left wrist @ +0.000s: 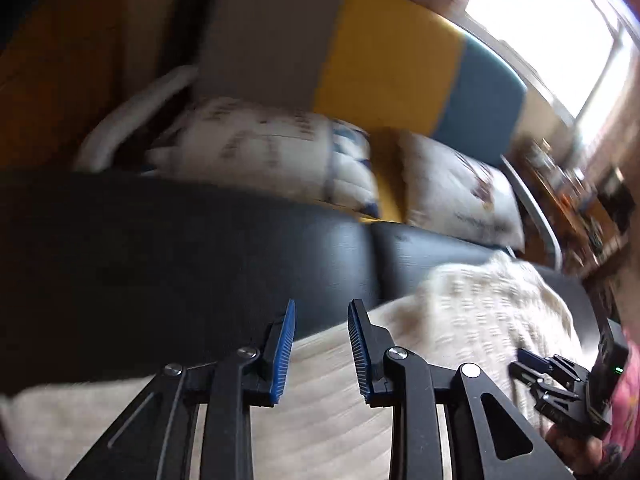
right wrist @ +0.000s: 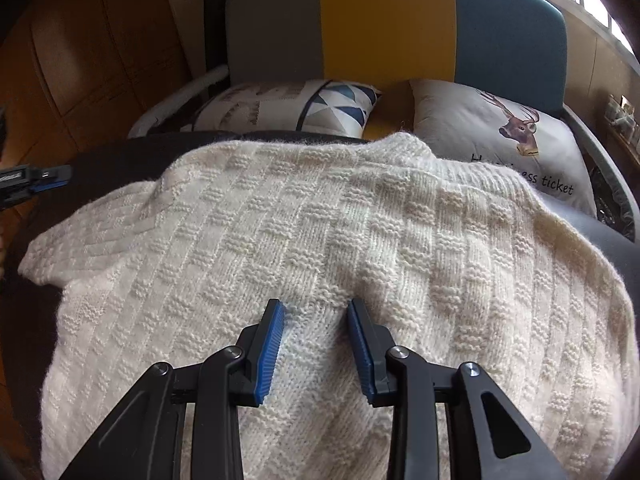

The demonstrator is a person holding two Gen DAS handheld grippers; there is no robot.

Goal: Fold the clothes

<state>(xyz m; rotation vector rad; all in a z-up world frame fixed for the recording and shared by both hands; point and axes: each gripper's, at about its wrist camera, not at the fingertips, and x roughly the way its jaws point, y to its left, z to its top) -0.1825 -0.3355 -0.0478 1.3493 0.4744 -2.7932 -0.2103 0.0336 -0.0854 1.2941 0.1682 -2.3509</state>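
A cream knitted sweater [right wrist: 304, 216] lies spread over a dark padded surface [left wrist: 160, 248]. In the right wrist view my right gripper [right wrist: 316, 306] bears down on its near part, with a raised ridge of knit pinched between the blue pads. My left gripper [left wrist: 322, 308] hovers over the sweater's [left wrist: 480, 304] left edge, its jaws apart with nothing between them; this view is blurred. Each gripper shows in the other's view: the left gripper [right wrist: 60, 178] pokes in at the far left, and the right gripper [left wrist: 532, 364] sits at the lower right, on the sweater.
Two printed cushions [right wrist: 304, 108] [right wrist: 504, 136] lean against a grey, yellow and blue backrest [right wrist: 384, 20] just behind the sweater. A white curved rail [right wrist: 180, 96] runs at the back left, with wooden panelling [right wrist: 92, 52] beyond. A bright window [left wrist: 552, 28] is at the upper right.
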